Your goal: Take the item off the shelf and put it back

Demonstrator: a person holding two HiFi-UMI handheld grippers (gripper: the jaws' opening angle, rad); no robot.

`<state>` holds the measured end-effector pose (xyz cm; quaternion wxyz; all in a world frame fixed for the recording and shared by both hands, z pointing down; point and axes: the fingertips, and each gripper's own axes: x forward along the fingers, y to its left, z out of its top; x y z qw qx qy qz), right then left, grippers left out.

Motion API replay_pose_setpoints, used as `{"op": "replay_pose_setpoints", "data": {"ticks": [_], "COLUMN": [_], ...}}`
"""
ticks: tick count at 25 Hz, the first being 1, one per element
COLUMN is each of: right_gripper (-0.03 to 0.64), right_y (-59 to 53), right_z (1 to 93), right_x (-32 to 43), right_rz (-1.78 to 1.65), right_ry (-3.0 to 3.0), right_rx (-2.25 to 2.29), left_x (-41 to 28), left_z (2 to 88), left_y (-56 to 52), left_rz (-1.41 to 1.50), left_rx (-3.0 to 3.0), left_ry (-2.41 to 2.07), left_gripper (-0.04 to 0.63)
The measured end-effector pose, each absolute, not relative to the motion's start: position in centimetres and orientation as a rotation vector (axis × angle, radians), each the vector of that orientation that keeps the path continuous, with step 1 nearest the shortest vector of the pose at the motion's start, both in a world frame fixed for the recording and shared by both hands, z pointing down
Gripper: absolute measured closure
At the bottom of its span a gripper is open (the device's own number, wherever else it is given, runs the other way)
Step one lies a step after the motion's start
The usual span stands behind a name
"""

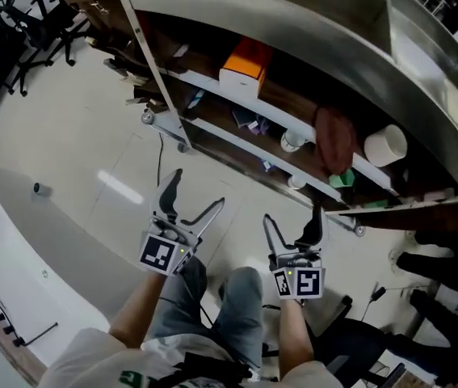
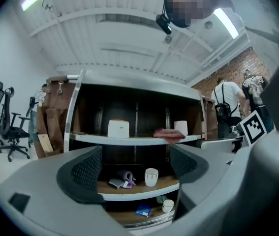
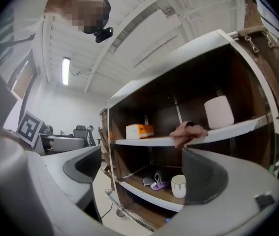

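A dark shelf unit [image 1: 212,128] stands in front of me. Its upper board carries a white and orange box [image 1: 243,69] [image 2: 118,128] [image 3: 139,131], a reddish-brown cloth [image 1: 335,140] [image 2: 169,134] [image 3: 188,132] hanging over the edge, and a white roll [image 1: 386,145] [image 2: 180,127] [image 3: 218,112]. On the board below stand a white mug [image 1: 292,141] [image 2: 151,176] [image 3: 178,186] and a purple item [image 2: 124,179] [image 3: 158,181]. My left gripper [image 1: 196,191] [image 2: 135,171] and right gripper [image 1: 292,217] [image 3: 139,176] hang open and empty, well short of the shelf.
A small cup [image 2: 168,205] and a blue item [image 2: 143,211] lie on the lowest board. Office chairs [image 1: 27,23] [image 2: 1,127] stand to the left, and brown bags [image 2: 53,117] hang beside the shelf. A person [image 2: 226,102] stands at the right.
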<state>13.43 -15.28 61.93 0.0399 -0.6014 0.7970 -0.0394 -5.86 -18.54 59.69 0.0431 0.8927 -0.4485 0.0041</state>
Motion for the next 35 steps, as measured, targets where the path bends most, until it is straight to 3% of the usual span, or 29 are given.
{"op": "replay_pose_setpoints", "data": {"ticks": [12, 22, 35], "right_gripper": [0.091, 0.091, 0.091], "right_y": [-21.3, -23.7, -36.7], "right_z": [86.7, 102.7, 116.8], "right_x": [13.5, 14.0, 16.4], "right_rz": [-0.064, -0.427, -0.931], "right_ry": [2.549, 2.644, 2.535], "right_rx": [-1.819, -1.841, -2.136], "left_x": [-5.8, -5.5, -7.8], "left_z": [82.4, 89.0, 91.3], "left_y": [-24.8, -25.5, -25.3], "left_rz": [-0.119, -0.159, -0.124], "left_rx": [2.825, 2.761, 2.766], "left_ry": [-1.425, -1.430, -1.510], "left_gripper": [0.186, 0.186, 0.186]}}
